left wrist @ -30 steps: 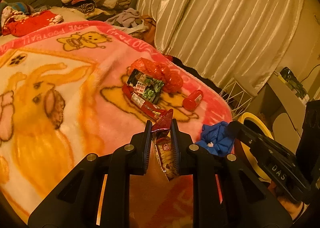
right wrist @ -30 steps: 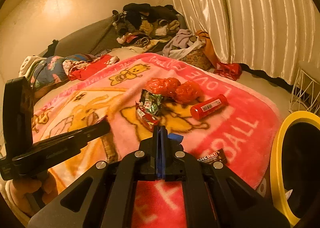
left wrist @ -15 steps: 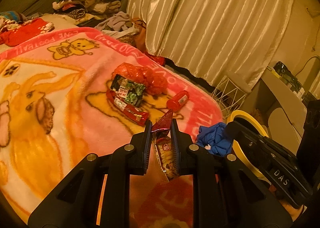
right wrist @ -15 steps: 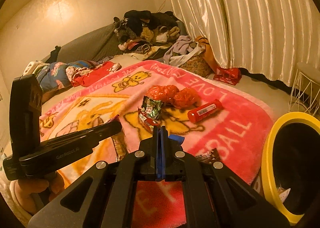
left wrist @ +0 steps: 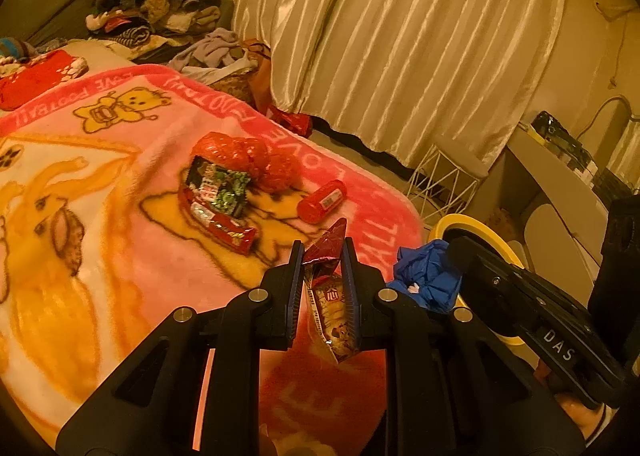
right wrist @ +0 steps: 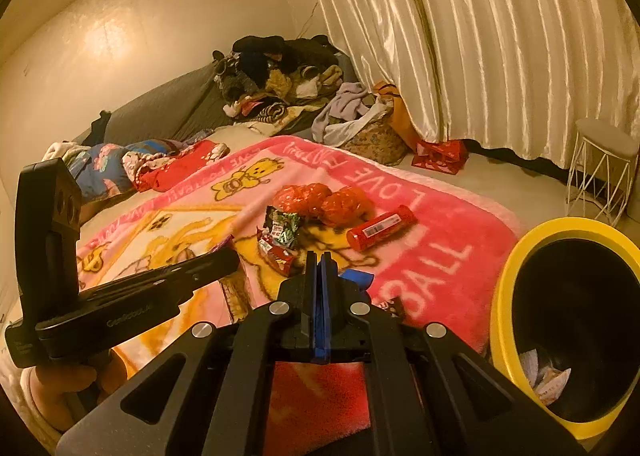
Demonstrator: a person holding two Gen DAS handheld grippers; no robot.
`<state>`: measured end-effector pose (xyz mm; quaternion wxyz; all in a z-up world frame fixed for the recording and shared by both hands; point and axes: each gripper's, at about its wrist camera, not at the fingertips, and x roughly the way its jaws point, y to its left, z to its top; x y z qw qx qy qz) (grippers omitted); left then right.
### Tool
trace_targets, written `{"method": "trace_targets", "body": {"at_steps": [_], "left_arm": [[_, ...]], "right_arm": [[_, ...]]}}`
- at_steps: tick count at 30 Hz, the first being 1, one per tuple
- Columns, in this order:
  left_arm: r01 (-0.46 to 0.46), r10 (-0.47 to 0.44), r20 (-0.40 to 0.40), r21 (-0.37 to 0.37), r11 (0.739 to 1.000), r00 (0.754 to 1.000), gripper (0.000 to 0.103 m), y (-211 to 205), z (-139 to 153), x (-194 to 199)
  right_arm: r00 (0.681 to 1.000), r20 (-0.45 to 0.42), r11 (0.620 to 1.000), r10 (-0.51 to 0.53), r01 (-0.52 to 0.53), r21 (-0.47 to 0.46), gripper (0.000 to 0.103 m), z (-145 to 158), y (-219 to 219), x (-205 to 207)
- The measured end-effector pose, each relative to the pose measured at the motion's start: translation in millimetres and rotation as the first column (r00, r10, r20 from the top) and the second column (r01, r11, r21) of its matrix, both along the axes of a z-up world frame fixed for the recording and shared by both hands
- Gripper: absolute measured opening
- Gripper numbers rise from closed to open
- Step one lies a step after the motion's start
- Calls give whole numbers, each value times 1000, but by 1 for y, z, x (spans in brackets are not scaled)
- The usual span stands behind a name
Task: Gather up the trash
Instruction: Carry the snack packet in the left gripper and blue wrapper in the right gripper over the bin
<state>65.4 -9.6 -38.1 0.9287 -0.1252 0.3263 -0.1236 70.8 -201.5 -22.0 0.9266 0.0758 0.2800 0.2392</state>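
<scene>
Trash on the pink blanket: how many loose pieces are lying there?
4 that I can separate: a crumpled red bag, a green wrapper leaning on a red snack packet, and a red tube to their right. More may hide behind the grippers.

The left gripper [left wrist: 322,256] is covering the middle of the snack wrapper [left wrist: 332,308] clamped in its jaws, leaving only the crumpled top and the lower end showing. In the right wrist view, the right gripper [right wrist: 319,268] is hiding most of the blue crumpled piece [right wrist: 356,278] pinched in its jaws, and its frame is cutting off a dark wrapper [right wrist: 390,306] lying near the blanket's [right wrist: 440,256] near edge. The picture's edge is clipping the yellow-rimmed bin [right wrist: 516,256], whose dark inside is swallowing its contents [right wrist: 546,380], too dim to identify. Print on the green wrapper [left wrist: 224,191] is reading too small.
</scene>
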Motion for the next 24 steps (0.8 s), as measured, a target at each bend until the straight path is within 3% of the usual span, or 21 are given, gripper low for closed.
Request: {"method": "trace_targets", "body": {"at_steps": [24], "left_arm": [[128,-128,28,8,992,991,13,-59,14,2]], "right_arm": [[988,2,987,-152,151,57,2,1,-63,-1]]}}
